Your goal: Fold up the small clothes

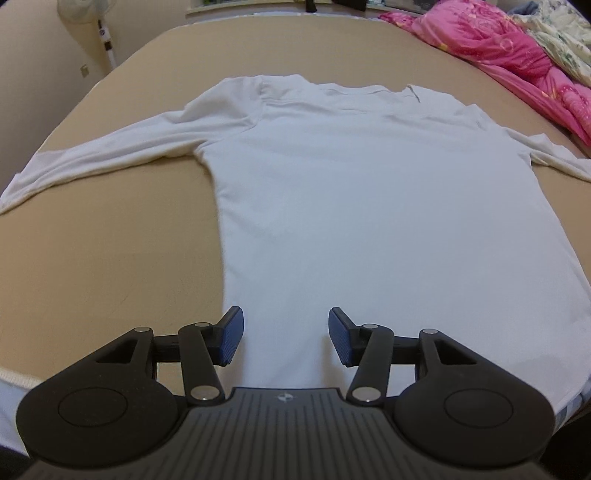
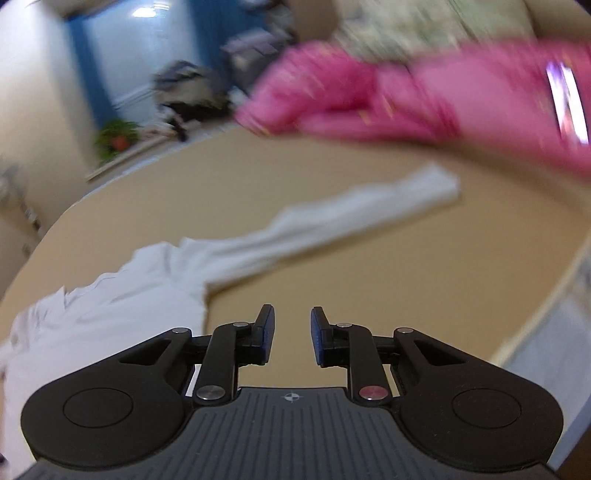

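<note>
A white long-sleeved shirt lies flat on the tan bed surface, collar at the far end, both sleeves spread out sideways. My left gripper is open and empty, just above the shirt's near hem at its left part. In the blurred right wrist view the shirt body lies at the left and its right sleeve stretches away to the upper right. My right gripper is open and empty above bare bed surface, just right of the shirt's side edge.
A pink quilt and a floral blanket lie bunched along the far right of the bed; the quilt also shows in the right wrist view. A standing fan is beyond the far left corner. The bed's near edge is close.
</note>
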`<state>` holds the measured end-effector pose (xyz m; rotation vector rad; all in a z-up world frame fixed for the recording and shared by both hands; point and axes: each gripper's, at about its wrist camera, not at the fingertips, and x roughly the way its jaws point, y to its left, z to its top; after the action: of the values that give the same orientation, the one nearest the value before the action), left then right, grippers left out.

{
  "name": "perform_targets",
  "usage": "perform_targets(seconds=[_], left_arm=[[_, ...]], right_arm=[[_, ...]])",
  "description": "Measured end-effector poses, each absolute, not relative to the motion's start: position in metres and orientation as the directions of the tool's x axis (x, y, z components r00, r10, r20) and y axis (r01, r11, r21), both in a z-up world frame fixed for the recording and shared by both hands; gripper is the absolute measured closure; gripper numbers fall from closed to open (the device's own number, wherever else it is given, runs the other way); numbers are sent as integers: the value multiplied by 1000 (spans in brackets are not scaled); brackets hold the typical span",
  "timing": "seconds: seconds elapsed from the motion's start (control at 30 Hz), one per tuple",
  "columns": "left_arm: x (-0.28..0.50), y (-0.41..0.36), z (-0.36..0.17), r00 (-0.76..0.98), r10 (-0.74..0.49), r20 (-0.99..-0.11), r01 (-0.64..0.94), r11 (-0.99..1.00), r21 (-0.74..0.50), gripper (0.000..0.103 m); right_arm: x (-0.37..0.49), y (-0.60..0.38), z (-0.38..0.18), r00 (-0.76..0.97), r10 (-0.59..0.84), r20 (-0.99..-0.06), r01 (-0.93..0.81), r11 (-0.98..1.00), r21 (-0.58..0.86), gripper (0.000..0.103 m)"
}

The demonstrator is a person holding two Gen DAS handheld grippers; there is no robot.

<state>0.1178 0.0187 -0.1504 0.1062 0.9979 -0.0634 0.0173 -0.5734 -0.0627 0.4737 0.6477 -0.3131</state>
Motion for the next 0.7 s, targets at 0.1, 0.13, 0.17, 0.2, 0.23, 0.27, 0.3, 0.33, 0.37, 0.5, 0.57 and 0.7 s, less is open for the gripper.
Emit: perform_targets(seconds=[0.1, 0.13, 0.17, 0.2, 0.23, 0.27, 0.3, 0.33, 0.37, 0.5, 0.57, 0.7], left_arm=[[125, 12, -155, 539, -15, -842, 126, 990, 63, 47], [127, 11, -159, 529, -23, -848, 134, 989, 57, 47], [131, 10, -164, 507, -30, -861, 139, 989, 47, 47], [136, 10, -172, 476, -29, -879, 142, 989, 44, 46], [138, 9, -178, 460, -24, -888, 147, 988, 50, 44], [138, 7, -180, 468, -15, -883, 162, 984, 69, 42], [138, 4, -180, 477, -8, -879, 177, 980, 88, 41], [138, 3, -180, 484, -5, -875, 187, 978, 97, 39], [138, 3, -182, 487, -7, -874, 191, 977, 98, 38], [140, 9, -184, 490, -32, -871, 179, 982, 65, 34], [141, 9, -186, 494, -39, -868, 182, 981, 60, 32], [142, 8, -188, 505, -52, -861, 187, 981, 51, 28]], right_arm=[[25, -592, -74, 758, -134, -639, 448, 819, 359, 80], [27, -594, -78, 757, -141, -639, 451, 820, 353, 80], [30, -596, -81, 755, -144, -639, 455, 817, 353, 79], [34, -602, -85, 756, -143, -638, 459, 811, 362, 80], [39, -609, -88, 761, -142, -634, 463, 802, 377, 81], [41, -615, -91, 766, -141, -627, 465, 795, 389, 81], [44, -622, -94, 773, -146, -618, 470, 785, 403, 81], [46, -629, -96, 778, -152, -609, 477, 773, 417, 82], [50, -639, -100, 784, -161, -600, 488, 756, 435, 82], [66, -682, -124, 788, -205, -580, 552, 652, 519, 81], [76, -704, -140, 793, -222, -568, 571, 598, 563, 79], [95, -744, -169, 803, -273, -529, 590, 480, 649, 72]])
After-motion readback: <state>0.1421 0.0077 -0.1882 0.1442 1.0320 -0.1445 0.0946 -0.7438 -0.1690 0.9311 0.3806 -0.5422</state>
